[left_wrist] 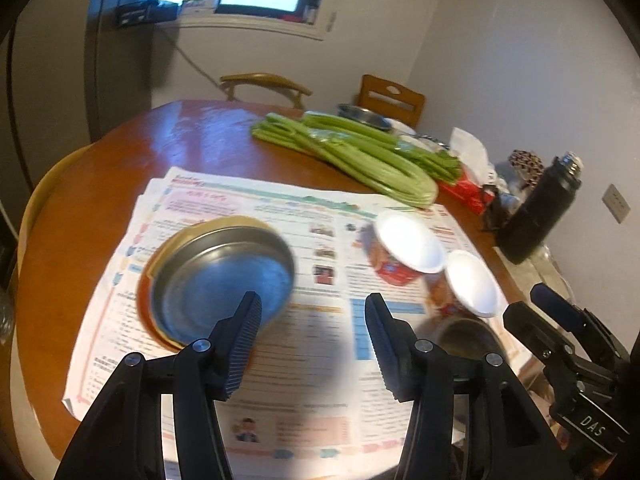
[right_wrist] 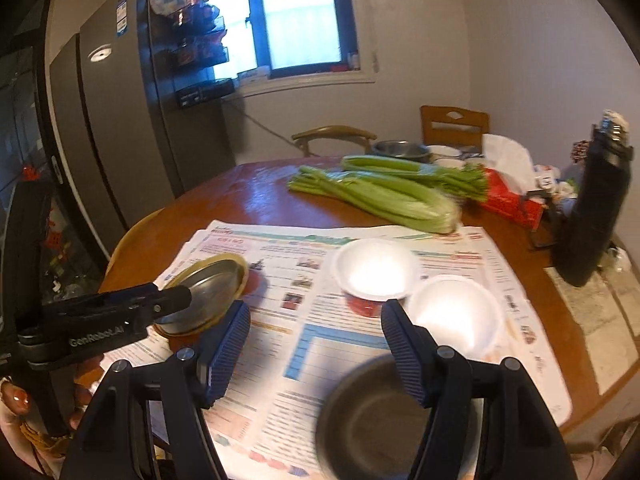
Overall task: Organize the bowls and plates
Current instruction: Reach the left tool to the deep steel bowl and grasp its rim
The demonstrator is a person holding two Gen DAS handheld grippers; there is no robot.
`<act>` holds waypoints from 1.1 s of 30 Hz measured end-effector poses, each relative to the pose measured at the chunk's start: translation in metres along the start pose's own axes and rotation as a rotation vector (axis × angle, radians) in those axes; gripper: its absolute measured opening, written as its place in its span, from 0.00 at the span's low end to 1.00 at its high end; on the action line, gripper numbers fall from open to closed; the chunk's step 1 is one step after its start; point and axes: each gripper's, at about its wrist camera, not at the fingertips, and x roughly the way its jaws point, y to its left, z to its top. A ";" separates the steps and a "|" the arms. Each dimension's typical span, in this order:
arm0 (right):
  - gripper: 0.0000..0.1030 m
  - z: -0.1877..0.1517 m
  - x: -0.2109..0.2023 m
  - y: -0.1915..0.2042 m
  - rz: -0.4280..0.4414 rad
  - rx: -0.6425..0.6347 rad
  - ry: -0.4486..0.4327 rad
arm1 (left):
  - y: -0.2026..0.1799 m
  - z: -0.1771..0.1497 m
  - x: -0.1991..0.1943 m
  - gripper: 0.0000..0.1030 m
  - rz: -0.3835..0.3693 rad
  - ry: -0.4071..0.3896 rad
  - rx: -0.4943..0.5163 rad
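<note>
Both tongs hang spread and empty over the newspaper [left_wrist: 280, 360]: left tongs [left_wrist: 312, 344] by the nested metal plates [left_wrist: 224, 276], right tongs [right_wrist: 316, 350] above the steel bowl [right_wrist: 372, 412]. Like sits with like, foam bowls [right_wrist: 376, 272] paired toward the tabletop's right edge.

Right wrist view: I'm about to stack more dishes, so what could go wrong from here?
1. The white bowls sit just ahead of the right claw; they look light, so a sweep could tip them.
2. The metal plate rests off-centre on the yellow plate; a nudge from the left claw might slide it off.
3. Everything stands on newspaper, which may slip or bunch.
</note>
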 end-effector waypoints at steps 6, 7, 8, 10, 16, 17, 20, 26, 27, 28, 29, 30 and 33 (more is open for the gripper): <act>0.66 -0.016 -0.018 -0.030 -0.045 0.031 0.012 | -0.028 -0.010 0.003 0.55 -0.033 0.019 0.029; 0.66 -0.020 -0.021 -0.036 -0.056 0.039 0.018 | -0.033 -0.012 0.004 0.55 -0.038 0.026 0.040; 0.66 -0.023 -0.022 -0.042 -0.069 0.044 0.026 | -0.037 -0.014 0.006 0.55 -0.041 0.030 0.047; 0.66 -0.030 -0.024 -0.052 -0.087 0.055 0.041 | -0.046 -0.018 0.010 0.55 -0.043 0.044 0.061; 0.66 -0.048 -0.019 -0.074 -0.110 0.064 0.091 | -0.066 -0.029 0.032 0.55 -0.059 0.110 0.093; 0.66 -0.050 -0.018 -0.076 -0.114 0.061 0.099 | -0.068 -0.030 0.036 0.55 -0.062 0.119 0.098; 0.66 -0.056 -0.008 -0.082 -0.108 0.059 0.135 | -0.076 -0.035 0.050 0.55 -0.060 0.155 0.111; 0.66 -0.070 0.019 -0.099 -0.112 0.067 0.221 | -0.090 -0.046 0.080 0.55 -0.063 0.226 0.133; 0.66 -0.072 0.024 -0.102 -0.095 0.079 0.237 | -0.091 -0.048 0.084 0.55 -0.062 0.238 0.134; 0.66 -0.074 0.028 -0.103 -0.084 0.086 0.246 | -0.093 -0.049 0.090 0.55 -0.065 0.251 0.139; 0.66 -0.076 0.032 -0.104 -0.074 0.088 0.258 | -0.094 -0.050 0.093 0.55 -0.068 0.261 0.142; 0.66 -0.079 0.035 -0.103 -0.070 0.084 0.267 | -0.095 -0.051 0.097 0.55 -0.071 0.270 0.141; 0.66 -0.086 0.044 -0.101 -0.052 0.070 0.296 | -0.099 -0.055 0.106 0.55 -0.067 0.292 0.145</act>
